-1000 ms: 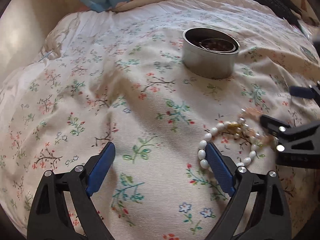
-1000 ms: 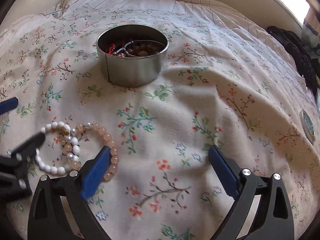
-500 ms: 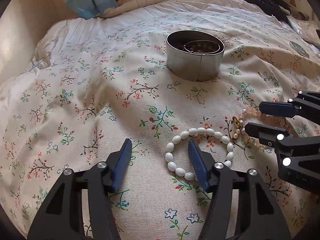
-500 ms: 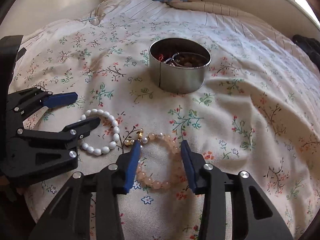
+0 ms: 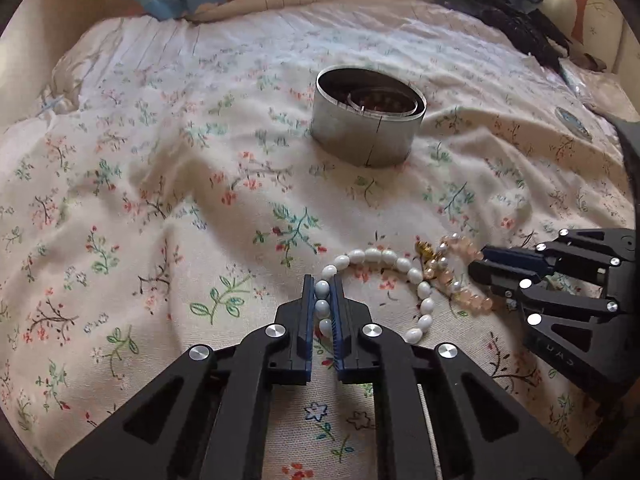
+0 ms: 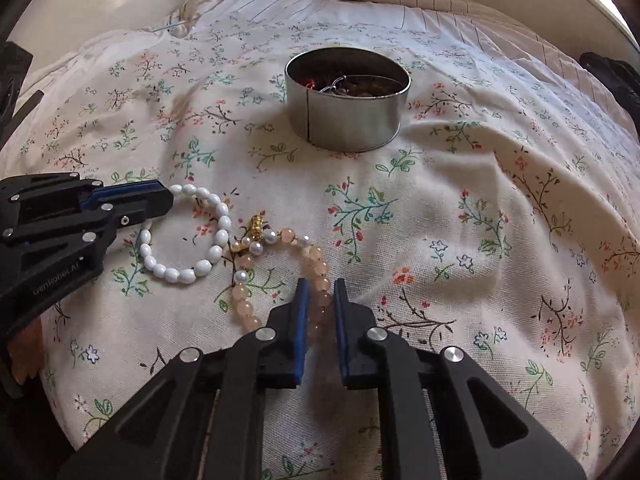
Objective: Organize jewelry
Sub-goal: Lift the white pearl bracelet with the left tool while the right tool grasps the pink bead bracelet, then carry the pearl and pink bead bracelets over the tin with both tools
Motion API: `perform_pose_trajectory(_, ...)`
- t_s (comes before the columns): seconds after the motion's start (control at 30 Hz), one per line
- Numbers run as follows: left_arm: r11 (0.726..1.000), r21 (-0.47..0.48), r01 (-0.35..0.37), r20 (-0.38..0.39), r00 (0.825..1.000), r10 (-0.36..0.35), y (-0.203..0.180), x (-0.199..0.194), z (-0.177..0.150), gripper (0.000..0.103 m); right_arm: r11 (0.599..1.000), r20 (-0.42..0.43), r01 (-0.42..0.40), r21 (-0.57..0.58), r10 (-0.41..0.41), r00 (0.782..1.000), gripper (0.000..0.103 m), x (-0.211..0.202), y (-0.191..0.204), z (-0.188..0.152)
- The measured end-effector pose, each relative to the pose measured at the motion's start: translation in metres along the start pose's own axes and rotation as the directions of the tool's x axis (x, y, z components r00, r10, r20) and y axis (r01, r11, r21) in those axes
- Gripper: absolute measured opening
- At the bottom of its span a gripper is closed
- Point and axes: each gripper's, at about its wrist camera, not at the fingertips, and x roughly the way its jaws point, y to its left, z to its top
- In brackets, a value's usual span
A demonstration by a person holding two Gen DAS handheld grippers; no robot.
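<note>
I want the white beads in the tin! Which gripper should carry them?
Left. The left gripper has just closed on the white beads; the right gripper has just closed on the pink beads. The tin sits open ahead.

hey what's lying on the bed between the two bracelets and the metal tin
Nothing: only bare floral bedspread lies between the white bracelet, the pink bracelet and the metal tin. Both wrist views show it.
</note>
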Motion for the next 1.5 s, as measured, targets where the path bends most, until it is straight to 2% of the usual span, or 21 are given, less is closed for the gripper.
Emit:
perform_pose_trajectory(0.07,1.000,0.009,-0.012,-0.017,1.000,0.012,-0.001,0.006,0.000,0.009,0.999,0.001,-0.041,0.021,0.041,0.999,0.009,0.000,-0.004,0.000)
perform_pose_trajectory(0.13,0.999,0.034,-0.022,-0.001,1.000,0.022,-0.005,0.004,-0.001,0.007,0.982,0.028,-0.150,0.114,0.148,0.989,0.009,-0.003,-0.019,-0.001)
perform_pose_trajectory(0.2,0.999,0.040,-0.008,0.036,0.999,0.007,-0.007,-0.005,-0.001,0.007,0.946,0.082,-0.256,0.200,0.245,0.966,0.009,-0.010,-0.035,-0.004)
perform_pose_trajectory(0.3,1.000,0.027,-0.006,0.104,0.995,0.003,-0.006,-0.021,-0.001,0.007,0.901,0.173,-0.361,0.242,0.326,0.929,0.009,-0.025,-0.045,-0.007)
perform_pose_trajectory(0.37,1.000,0.008,-0.002,0.154,0.988,0.001,-0.004,-0.033,0.000,0.007,0.884,0.230,-0.402,0.239,0.351,0.908,0.009,-0.038,-0.044,-0.009)
perform_pose_trajectory(0.43,1.000,-0.006,0.011,0.199,0.980,-0.010,-0.001,-0.044,-0.001,0.007,0.883,0.263,-0.413,0.221,0.354,0.898,0.009,-0.047,-0.039,-0.008)
perform_pose_trajectory(0.6,0.999,-0.038,0.028,0.275,0.961,-0.017,0.003,-0.064,-0.002,0.007,0.863,0.349,-0.465,0.198,0.381,0.856,0.009,-0.066,-0.036,-0.008)
perform_pose_trajectory(0.83,0.999,-0.052,0.008,0.325,0.946,0.009,0.004,-0.078,-0.005,0.007,0.823,0.444,-0.536,0.190,0.415,0.795,0.009,-0.085,-0.043,-0.012)
perform_pose_trajectory(0.97,0.999,-0.028,-0.019,0.348,0.937,0.028,-0.002,-0.081,-0.006,0.007,0.803,0.462,-0.562,0.198,0.429,0.776,0.009,-0.086,-0.048,-0.012)
perform_pose_trajectory(1.3,0.998,0.011,-0.058,0.379,0.924,0.050,-0.012,-0.082,-0.004,0.007,0.797,0.448,-0.573,0.192,0.448,0.774,0.009,-0.080,-0.047,-0.008)
perform_pose_trajectory(1.5,0.997,0.016,-0.069,0.400,0.915,0.057,-0.012,-0.084,-0.003,0.007,0.772,0.457,-0.605,0.196,0.474,0.753,0.009,-0.074,-0.050,-0.005)
